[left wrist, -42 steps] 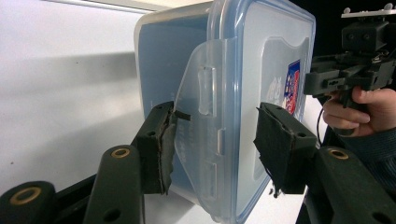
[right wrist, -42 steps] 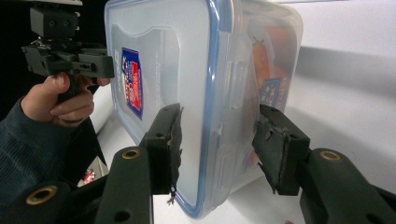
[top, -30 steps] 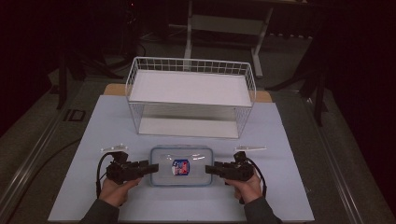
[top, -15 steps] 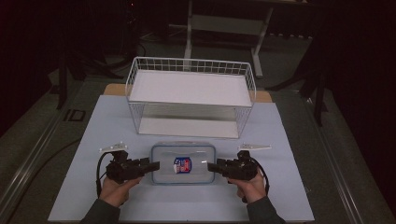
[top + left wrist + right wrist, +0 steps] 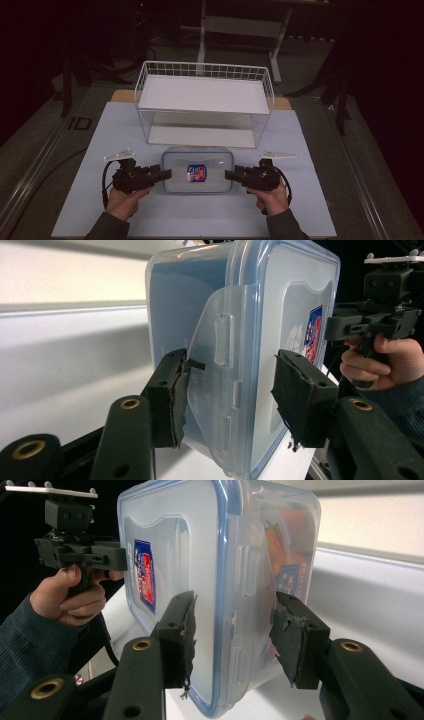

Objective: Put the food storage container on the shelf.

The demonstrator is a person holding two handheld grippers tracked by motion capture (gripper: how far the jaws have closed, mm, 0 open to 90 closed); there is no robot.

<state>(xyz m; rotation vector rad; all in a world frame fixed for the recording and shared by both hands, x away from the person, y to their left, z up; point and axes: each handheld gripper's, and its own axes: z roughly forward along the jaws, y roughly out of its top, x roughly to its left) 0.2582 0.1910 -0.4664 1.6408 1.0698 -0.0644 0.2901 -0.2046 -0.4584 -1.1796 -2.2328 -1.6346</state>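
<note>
A clear plastic container (image 5: 197,170) with a blue-rimmed lid and a red and blue label lies flat on the pale mat, just in front of the wire basket. My left gripper (image 5: 165,175) is at its left end, open. In the left gripper view the container's (image 5: 240,315) side latch flap stands between the jaws of this gripper (image 5: 230,390); one pad (image 5: 172,395) is at the flap, the other stands off the lid. My right gripper (image 5: 229,175) is at the right end, open, and its jaws (image 5: 232,630) straddle the container's (image 5: 200,540) edge with a small gap.
A white wire basket (image 5: 205,67) with two shelves stands close behind the container. The pale mat (image 5: 200,220) has bare room in front and at both sides. Dark floor and frame legs (image 5: 202,30) lie beyond the table.
Both grippers have closed in on the container's ends, and their jaws now straddle its edges. The container sits slightly farther from the person than a second ago.
</note>
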